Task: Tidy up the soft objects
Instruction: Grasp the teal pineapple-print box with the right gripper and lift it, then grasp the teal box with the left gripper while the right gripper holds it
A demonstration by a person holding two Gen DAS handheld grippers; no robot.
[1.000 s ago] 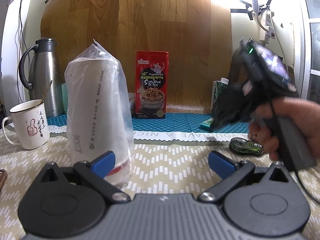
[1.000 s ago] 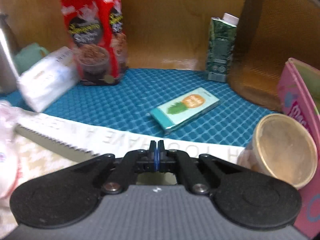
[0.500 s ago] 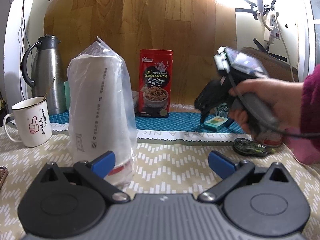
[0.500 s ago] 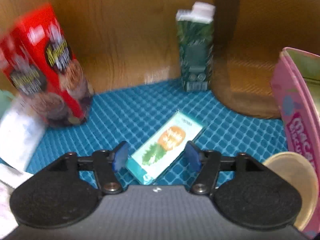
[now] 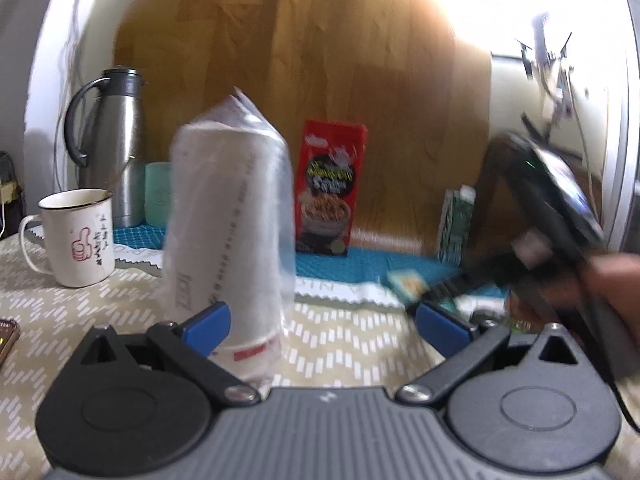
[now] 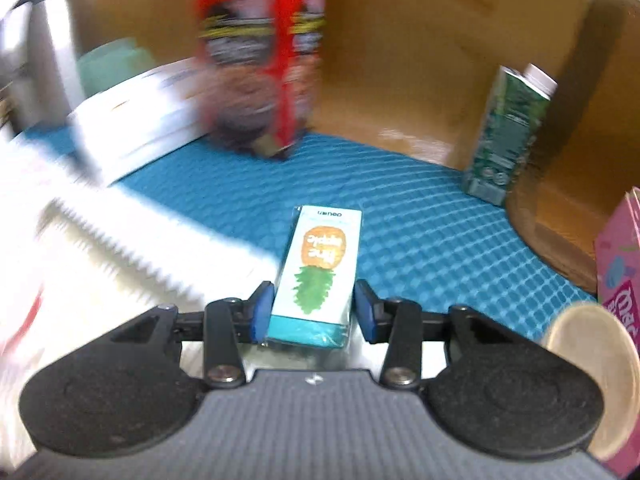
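Note:
A small tissue pack with a pineapple print (image 6: 318, 272) lies on the blue mat (image 6: 420, 216); it also shows small in the left wrist view (image 5: 406, 283). My right gripper (image 6: 314, 314) is open, one finger on each side of the pack's near end, with small gaps. My left gripper (image 5: 324, 322) is open and empty, low over the patterned cloth, beside a tall stack of paper cups in a clear bag (image 5: 230, 236). A white tissue pack (image 6: 136, 120) lies at the mat's left.
A red snack box (image 6: 260, 52), a green carton (image 6: 508, 132), a steel jug (image 5: 108, 148), a white mug (image 5: 76, 236), a pink box (image 6: 620, 280) and a round tub (image 6: 588, 364) stand around. A tape roll (image 5: 500, 320) lies on the cloth.
My right gripper opened from shut and moved down and forward until its fingers straddle the pineapple pack. My left gripper stayed open, shifting slightly.

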